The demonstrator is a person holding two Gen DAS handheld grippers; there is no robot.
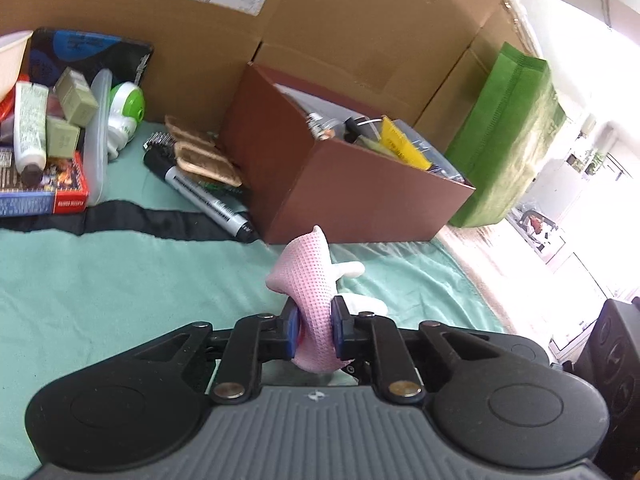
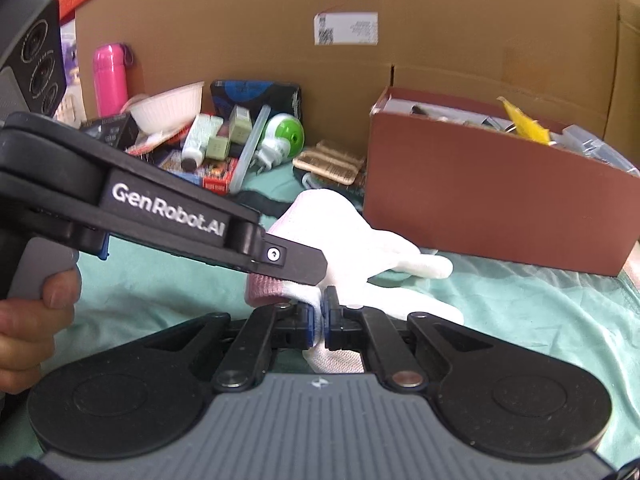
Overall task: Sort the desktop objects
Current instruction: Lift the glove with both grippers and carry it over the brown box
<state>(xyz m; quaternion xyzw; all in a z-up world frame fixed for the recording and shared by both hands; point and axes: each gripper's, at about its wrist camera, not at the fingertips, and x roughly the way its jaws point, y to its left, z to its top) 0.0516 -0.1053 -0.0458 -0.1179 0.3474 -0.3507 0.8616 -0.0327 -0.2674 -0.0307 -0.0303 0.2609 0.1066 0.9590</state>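
A knitted work glove (image 1: 308, 276), white with a pink cuff, is lifted a little off the green cloth (image 1: 120, 280). My left gripper (image 1: 315, 330) is shut on its pink cuff end. In the right wrist view the same glove (image 2: 360, 240) spreads ahead, fingers pointing right, and my right gripper (image 2: 319, 322) is shut on a fold of its white fabric. The left gripper (image 2: 280, 260) reaches in from the left, held by a hand (image 2: 36, 312), and overlaps the cuff. The brown open box (image 1: 352, 184), also in the right wrist view as box (image 2: 492, 208), stands just behind the glove.
A black marker (image 1: 204, 196), woven coasters (image 1: 204, 156) and a pile with a tube (image 1: 28, 128), a green-white plug device (image 1: 124, 112) and a card box (image 1: 44, 196) lie left. Big cardboard boxes (image 1: 360, 20) wall the back. A green bag (image 1: 508, 140) stands right. A pink bottle (image 2: 111, 76) stands far left.
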